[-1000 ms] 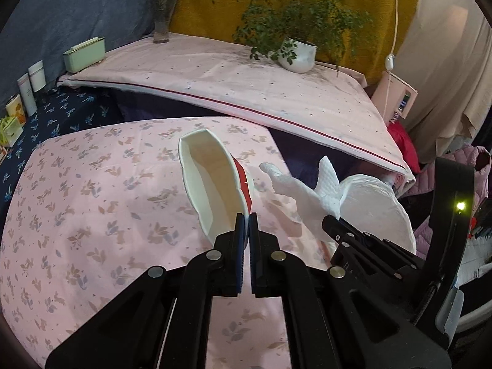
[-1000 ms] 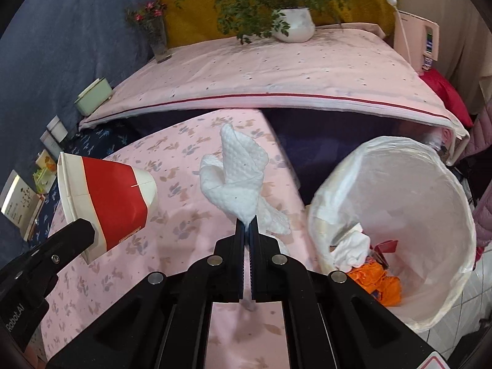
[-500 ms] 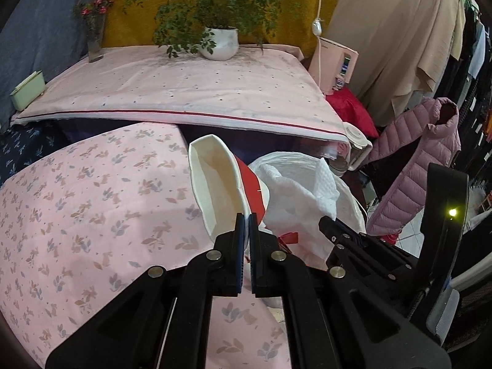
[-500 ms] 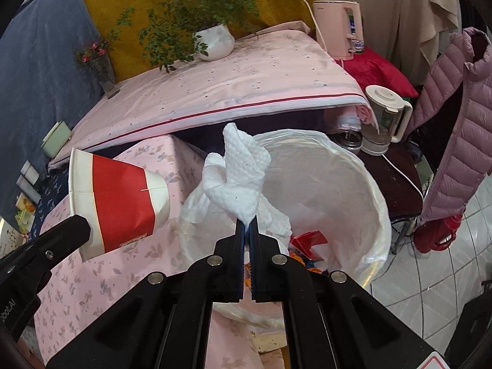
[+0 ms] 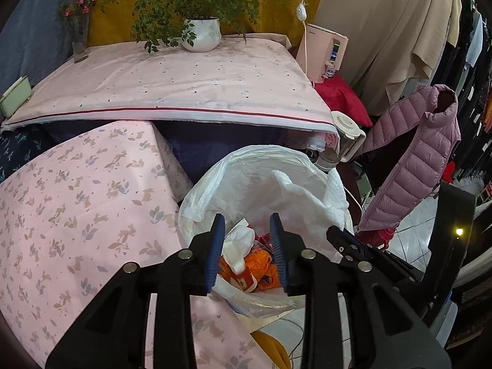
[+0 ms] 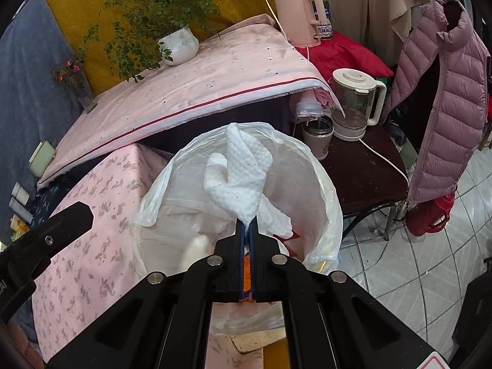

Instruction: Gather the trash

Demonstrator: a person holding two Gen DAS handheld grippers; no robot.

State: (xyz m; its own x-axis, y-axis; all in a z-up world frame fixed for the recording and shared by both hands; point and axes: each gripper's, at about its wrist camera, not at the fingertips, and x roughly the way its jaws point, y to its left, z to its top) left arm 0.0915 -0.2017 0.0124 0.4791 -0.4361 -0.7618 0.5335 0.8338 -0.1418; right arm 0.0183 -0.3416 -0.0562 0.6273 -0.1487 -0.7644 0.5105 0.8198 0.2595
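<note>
While the left gripper [image 5: 247,246] has just been opening its blue jaws and nothing sits between them now, the right gripper [image 6: 247,230] is pinched tight on the bottom tip of a crumpled white paper towel [image 6: 238,175]. The towel stands up above the open mouth of the round trash bin lined with a thin white plastic bag [image 6: 323,190]. Inside the bin lie orange scraps and white paper [image 5: 246,261]. A pale blurry shape low inside the bin, in the right wrist view, may be a dropped piece of trash, but I cannot tell. The towel is light and floppy, so it could stick to the jaws when they open. It could also catch on the bag's rim and slide out. The bin sits just beside the corner of the pink flowered tablecloth [image 5: 77,215], so a bump from either gripper might tip the bin or pull the loose bag down.
</note>
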